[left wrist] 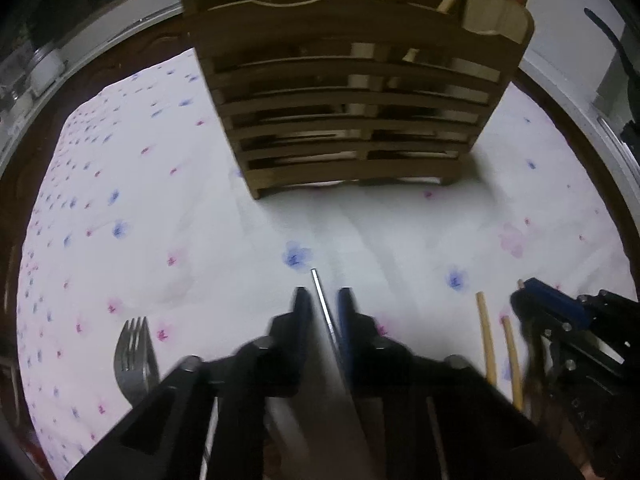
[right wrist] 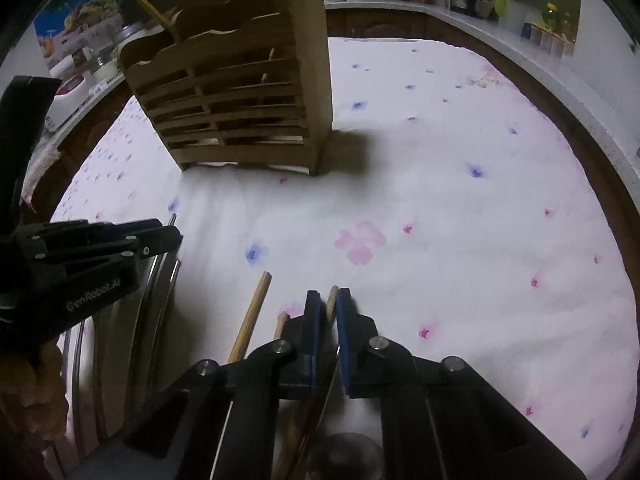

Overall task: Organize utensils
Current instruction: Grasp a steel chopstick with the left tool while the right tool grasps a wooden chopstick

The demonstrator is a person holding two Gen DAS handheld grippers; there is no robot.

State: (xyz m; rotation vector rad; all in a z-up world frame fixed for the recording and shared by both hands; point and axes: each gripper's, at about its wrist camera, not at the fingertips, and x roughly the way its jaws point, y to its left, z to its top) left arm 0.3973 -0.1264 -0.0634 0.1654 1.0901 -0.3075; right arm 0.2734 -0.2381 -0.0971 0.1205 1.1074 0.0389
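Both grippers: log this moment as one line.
left gripper: shut on metal utensil handle | right gripper: shut on wooden stick | wooden rack: ahead

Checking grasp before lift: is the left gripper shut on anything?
Shut. The left gripper has its fingers closed around a thin metal utensil handle that pokes out between them, above the cloth.

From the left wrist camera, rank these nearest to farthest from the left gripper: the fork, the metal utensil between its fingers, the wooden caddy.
1. The metal utensil, clamped between the fingers of the left gripper, its handle end poking forward.
2. The fork, lying on the cloth to the lower left, beside the gripper body.
3. The wooden caddy, standing straight ahead at the far side of the cloth.
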